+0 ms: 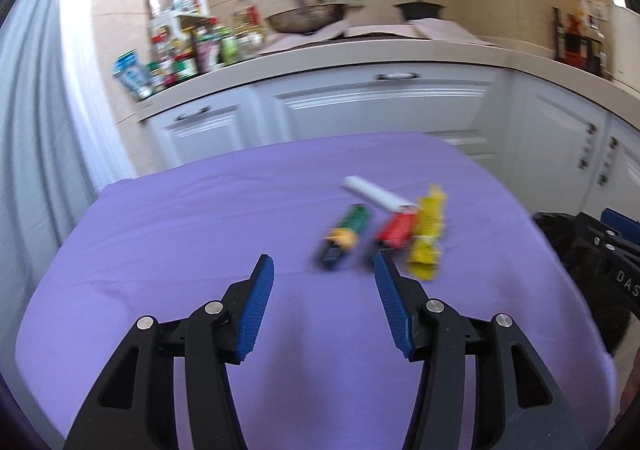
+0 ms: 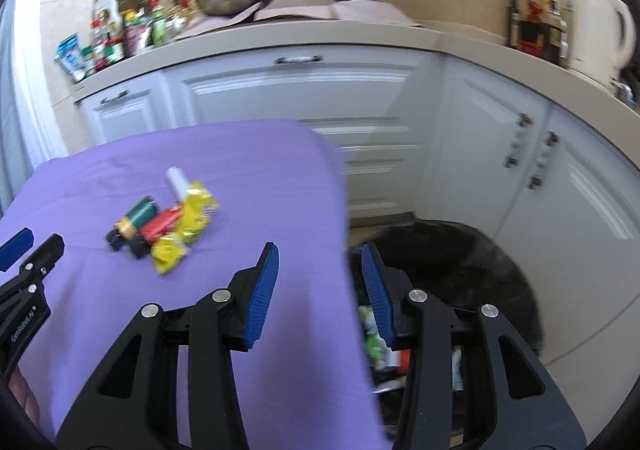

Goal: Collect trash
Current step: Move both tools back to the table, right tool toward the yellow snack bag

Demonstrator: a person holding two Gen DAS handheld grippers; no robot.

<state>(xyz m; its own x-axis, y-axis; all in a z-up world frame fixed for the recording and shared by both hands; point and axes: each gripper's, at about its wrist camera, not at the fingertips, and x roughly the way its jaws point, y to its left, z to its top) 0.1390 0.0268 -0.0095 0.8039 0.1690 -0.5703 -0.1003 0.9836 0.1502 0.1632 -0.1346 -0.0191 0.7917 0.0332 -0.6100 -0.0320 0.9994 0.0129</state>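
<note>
Black bin holding wrappers, right claw empty above

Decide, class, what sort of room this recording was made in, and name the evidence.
Most likely a home kitchen: a countertop over white cabinets, a wok and a white kettle on it, and crowded condiment bottles at its end.

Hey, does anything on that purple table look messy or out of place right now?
Yes. A small heap of litter sits on the purple table: a yellow wrapper, a red packet, a green packet and a white tube, lying crooked and partly overlapping. Nothing looks spilled. The bin beside the table already holds wrappers.
</note>
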